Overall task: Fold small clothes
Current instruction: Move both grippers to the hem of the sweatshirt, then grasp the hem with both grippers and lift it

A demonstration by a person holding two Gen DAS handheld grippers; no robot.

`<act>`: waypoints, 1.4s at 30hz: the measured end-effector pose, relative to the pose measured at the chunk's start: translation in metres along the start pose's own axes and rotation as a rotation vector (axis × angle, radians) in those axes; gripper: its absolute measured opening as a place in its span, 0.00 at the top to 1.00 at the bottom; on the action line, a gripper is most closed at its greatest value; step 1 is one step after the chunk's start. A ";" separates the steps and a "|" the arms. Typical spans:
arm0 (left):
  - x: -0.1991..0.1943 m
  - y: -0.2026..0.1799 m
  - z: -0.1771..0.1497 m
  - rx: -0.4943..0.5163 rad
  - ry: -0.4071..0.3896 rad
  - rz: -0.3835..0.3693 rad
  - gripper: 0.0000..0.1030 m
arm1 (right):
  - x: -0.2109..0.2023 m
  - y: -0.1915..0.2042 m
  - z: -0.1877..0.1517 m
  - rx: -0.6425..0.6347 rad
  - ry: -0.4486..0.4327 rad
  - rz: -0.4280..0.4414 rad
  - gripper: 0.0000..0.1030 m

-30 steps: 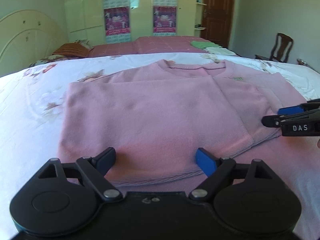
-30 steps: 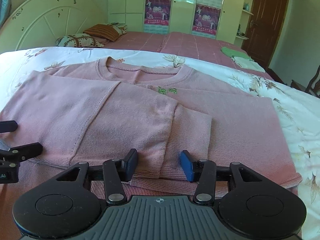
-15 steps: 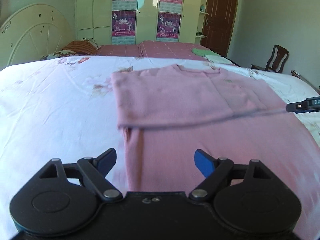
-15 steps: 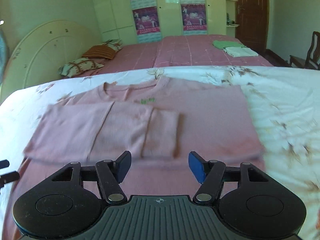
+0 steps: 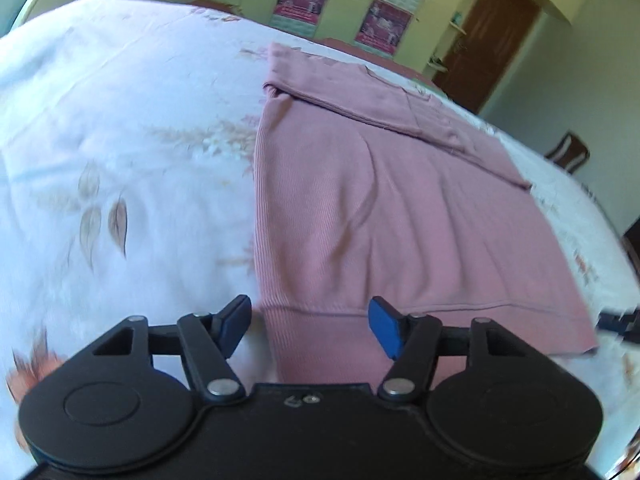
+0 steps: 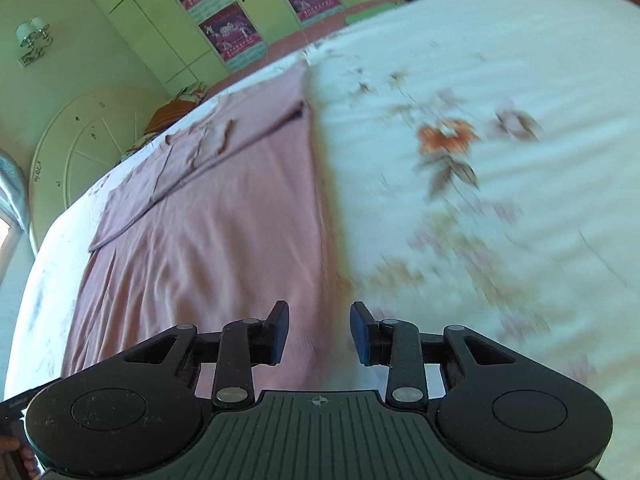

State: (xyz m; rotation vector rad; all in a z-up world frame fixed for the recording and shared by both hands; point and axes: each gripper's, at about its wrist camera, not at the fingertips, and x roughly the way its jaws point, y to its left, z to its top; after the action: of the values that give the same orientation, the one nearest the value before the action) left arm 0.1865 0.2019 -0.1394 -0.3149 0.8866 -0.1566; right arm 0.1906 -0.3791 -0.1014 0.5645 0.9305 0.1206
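A pink knit sweater lies flat on the white floral bedspread, with its sleeves folded across the upper body. My left gripper is open and empty, with its jaws standing either side of the hem's left corner. In the right wrist view the sweater runs away up the left half. My right gripper is open and empty at the hem's right corner, by the sweater's right edge. The right gripper's tip shows at the right edge of the left wrist view.
The bedspread spreads wide to the right of the sweater. A round cream headboard and green wardrobe doors with posters stand beyond. A brown door and a chair are at the far right.
Both grippers have pulled back from the folded sleeves to the sweater's hem, one at each bottom corner, and now tilt downward. Both stay open and empty.
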 end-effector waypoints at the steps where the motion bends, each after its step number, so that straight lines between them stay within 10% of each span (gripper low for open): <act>1: -0.002 0.001 -0.003 -0.028 -0.003 -0.009 0.42 | -0.002 -0.005 -0.004 0.012 0.014 0.026 0.67; 36: 0.032 0.040 -0.007 -0.306 -0.004 -0.325 0.40 | 0.032 -0.044 -0.020 0.160 0.104 0.376 0.59; 39: 0.038 0.028 -0.002 -0.263 0.003 -0.260 0.73 | 0.036 -0.042 -0.016 0.168 0.099 0.369 0.62; 41: 0.042 0.024 -0.002 -0.230 0.025 -0.215 0.96 | 0.038 -0.037 -0.012 0.141 0.107 0.346 0.93; 42: 0.038 0.022 -0.002 -0.219 0.000 -0.221 0.96 | 0.037 -0.033 -0.010 0.120 0.101 0.332 0.93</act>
State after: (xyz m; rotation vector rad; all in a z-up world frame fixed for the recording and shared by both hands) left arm 0.2090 0.2127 -0.1756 -0.6179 0.8691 -0.2640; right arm 0.1999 -0.3910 -0.1499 0.8286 0.9394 0.3969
